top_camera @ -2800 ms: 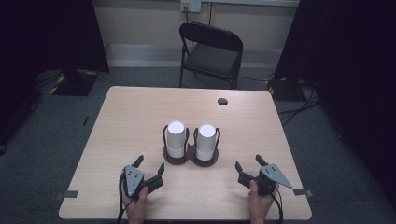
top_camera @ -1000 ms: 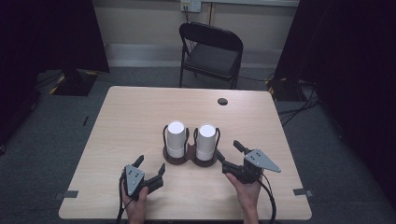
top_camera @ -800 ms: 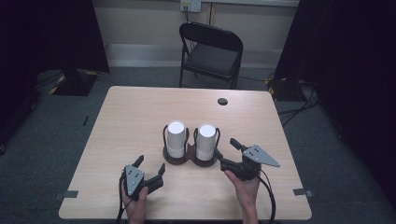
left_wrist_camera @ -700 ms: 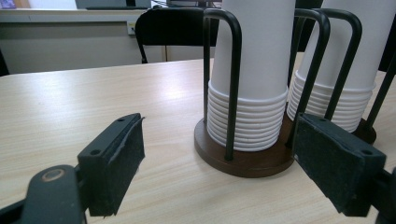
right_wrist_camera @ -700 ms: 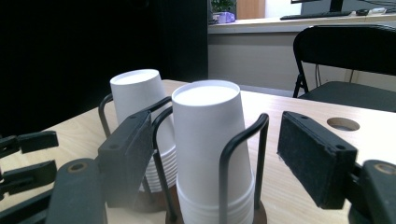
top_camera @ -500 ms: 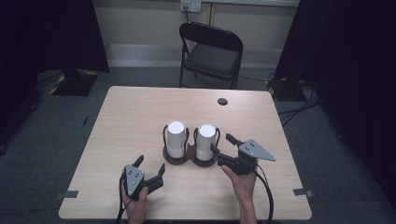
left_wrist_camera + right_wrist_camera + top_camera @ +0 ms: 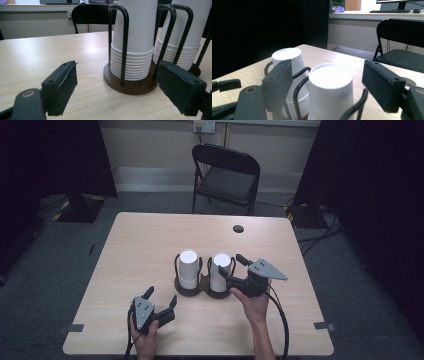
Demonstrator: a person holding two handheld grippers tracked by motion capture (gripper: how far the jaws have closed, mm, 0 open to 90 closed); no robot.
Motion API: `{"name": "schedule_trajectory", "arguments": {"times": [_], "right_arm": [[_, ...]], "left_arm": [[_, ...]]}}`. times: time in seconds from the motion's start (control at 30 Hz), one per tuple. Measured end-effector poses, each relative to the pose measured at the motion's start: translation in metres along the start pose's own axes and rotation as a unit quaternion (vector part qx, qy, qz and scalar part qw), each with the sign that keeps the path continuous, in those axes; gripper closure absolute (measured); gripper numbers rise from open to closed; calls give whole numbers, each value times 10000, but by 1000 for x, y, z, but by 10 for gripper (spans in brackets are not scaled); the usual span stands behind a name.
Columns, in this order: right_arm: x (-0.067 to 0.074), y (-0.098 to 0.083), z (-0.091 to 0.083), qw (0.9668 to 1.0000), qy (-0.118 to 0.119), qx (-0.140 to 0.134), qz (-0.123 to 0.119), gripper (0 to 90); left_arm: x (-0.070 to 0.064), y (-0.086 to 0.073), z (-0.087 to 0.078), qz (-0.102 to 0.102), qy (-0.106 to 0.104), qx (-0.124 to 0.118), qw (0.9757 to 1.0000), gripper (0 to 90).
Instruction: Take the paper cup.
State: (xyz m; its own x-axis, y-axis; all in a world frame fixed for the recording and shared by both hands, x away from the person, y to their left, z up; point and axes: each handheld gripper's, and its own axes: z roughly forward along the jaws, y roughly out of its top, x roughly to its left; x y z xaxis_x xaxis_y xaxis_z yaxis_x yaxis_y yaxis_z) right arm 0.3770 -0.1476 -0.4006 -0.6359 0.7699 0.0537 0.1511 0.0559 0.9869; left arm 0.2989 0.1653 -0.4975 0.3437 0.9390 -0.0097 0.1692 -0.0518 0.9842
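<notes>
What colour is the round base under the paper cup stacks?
Dark brown, like stained wood. The base shows best in the left gripper view, under the white cup stack.

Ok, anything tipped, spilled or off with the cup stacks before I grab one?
Nothing stands out. Both cup stacks stand upright in their wire holders, none tipped or fallen. The right gripper is open around the right stack's top.

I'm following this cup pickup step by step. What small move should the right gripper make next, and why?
Probably ease forward and close on the top cup of the right stack. The right gripper has just been opening; its open jaws flank that cup, pads apart from it. The left gripper rests open by the left stack.
</notes>
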Motion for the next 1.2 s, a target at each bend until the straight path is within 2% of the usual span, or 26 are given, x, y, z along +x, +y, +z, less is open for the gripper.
{"name": "schedule_trajectory", "arguments": {"times": [0.4, 0.47, 0.63, 1.2], "right_arm": [[-3, 1, 24, 9999, 50, 156, -41, 216], [-2, 0, 29, 9996, 22, 238, -124, 219], [-5, -4, 39, 9994, -17, 321, -105, 220], [-4, -13, 48, 9990, -47, 431, -143, 288]], "left_arm": [[1, 0, 0, -11, -20, -17, 10000, 168], [0, 0, 0, -7, -20, -16, 10000, 168], [0, 0, 0, -29, -22, -39, 10000, 168], [1, 0, 0, -31, -41, -40, 10000, 168]]}}
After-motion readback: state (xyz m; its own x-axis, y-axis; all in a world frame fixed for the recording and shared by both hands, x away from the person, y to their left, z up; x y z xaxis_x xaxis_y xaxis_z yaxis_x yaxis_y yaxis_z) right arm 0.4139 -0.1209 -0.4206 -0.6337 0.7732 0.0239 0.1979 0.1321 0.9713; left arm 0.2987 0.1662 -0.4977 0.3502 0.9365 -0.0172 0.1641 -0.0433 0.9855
